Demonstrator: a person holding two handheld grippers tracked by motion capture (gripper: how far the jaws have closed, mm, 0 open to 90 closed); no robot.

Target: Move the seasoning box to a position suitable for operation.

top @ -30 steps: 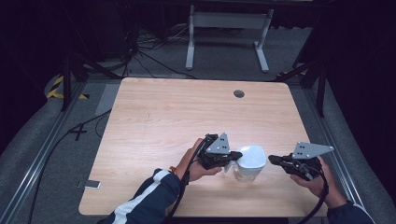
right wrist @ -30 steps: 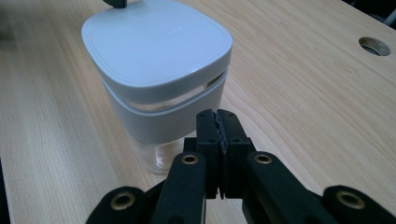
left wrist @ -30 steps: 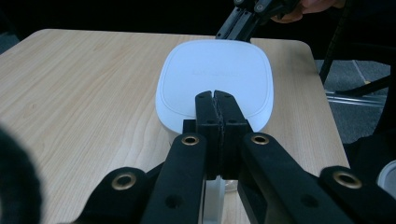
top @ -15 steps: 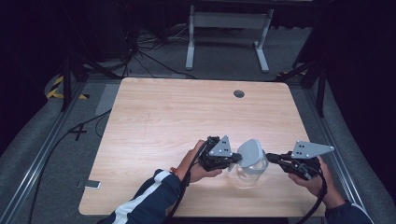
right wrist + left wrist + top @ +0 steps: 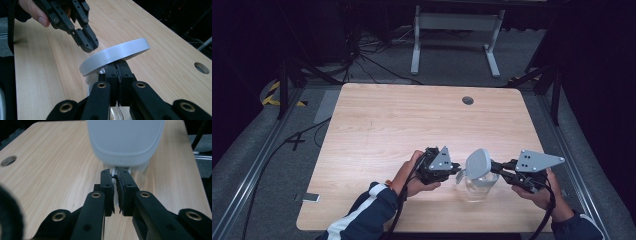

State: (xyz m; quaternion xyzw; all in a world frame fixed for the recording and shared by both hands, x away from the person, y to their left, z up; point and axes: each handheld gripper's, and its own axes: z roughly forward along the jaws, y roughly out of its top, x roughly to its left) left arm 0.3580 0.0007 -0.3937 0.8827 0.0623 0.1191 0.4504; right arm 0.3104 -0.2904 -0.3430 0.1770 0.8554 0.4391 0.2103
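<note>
Near the table's (image 5: 377,125) front edge, both hand-held grippers, left (image 5: 455,170) and right (image 5: 495,166), are clamped on the clear jar's (image 5: 475,186) opposite sides, its grey lid (image 5: 478,163) tilted up—likely mid-opening; next, lifting it clear.

Dark room — grey carpet floor (image 5: 272,150), white metal stand (image 5: 452,30) behind.

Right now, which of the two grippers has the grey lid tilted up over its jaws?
The right gripper: the lid slants above its shut jaws, while the left gripper pinches a tab beneath.
</note>
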